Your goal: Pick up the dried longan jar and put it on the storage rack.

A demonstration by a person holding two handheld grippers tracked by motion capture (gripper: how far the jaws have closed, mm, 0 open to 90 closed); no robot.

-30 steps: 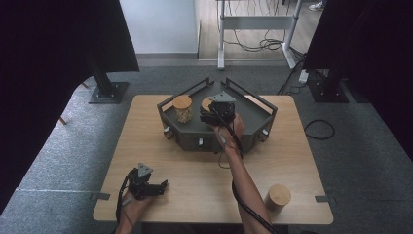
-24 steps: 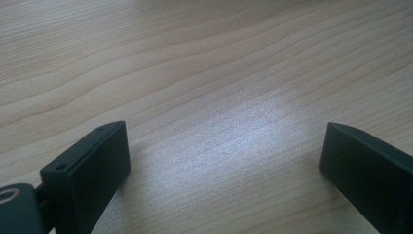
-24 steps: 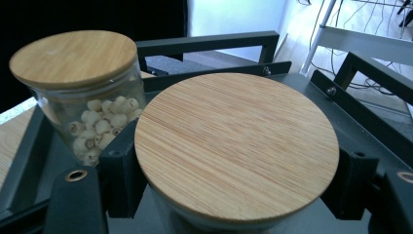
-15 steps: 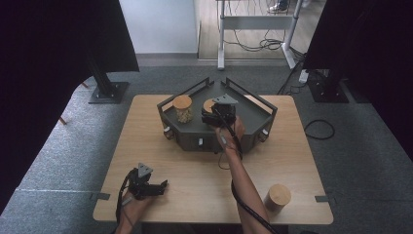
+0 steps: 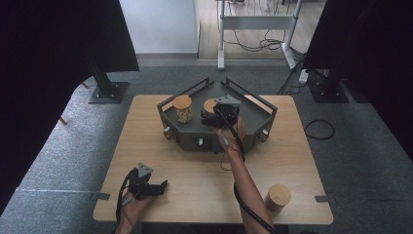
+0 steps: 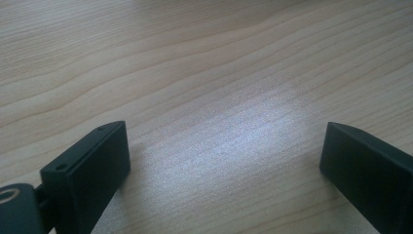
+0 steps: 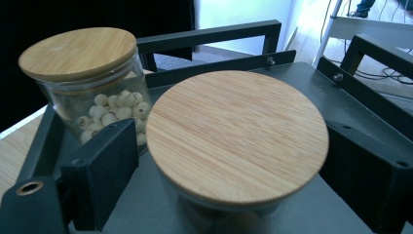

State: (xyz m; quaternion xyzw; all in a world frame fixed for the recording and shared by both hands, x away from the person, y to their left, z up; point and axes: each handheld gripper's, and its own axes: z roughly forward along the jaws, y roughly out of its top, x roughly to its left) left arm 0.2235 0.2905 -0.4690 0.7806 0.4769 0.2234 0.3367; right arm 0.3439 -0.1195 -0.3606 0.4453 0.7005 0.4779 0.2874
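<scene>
A glass jar with a round bamboo lid (image 7: 237,134) stands on the dark grey tray (image 5: 253,122). My right gripper (image 7: 234,165) straddles it. Its jaws have just been opening, and the jar sits between them with a gap at the left jaw, so nothing is gripped. From the high view the right gripper (image 5: 214,117) reaches over the tray's middle to that jar (image 5: 210,105). A second lidded jar with pale round beads (image 7: 97,92) stands just to its left (image 5: 183,108). My left gripper (image 5: 158,187) rests low over bare wood near the table's front left, with its jaws (image 6: 224,161) wide open and empty.
The tray has raised black rails (image 7: 214,36) along its back edges and knobs on its front face. A third bamboo-lidded jar (image 5: 278,196) stands near the table's front right corner. A black cable trails from the right gripper along the forearm.
The right gripper has stayed at the jar in the tray and barely shifted. The left gripper has kept still on the table.
</scene>
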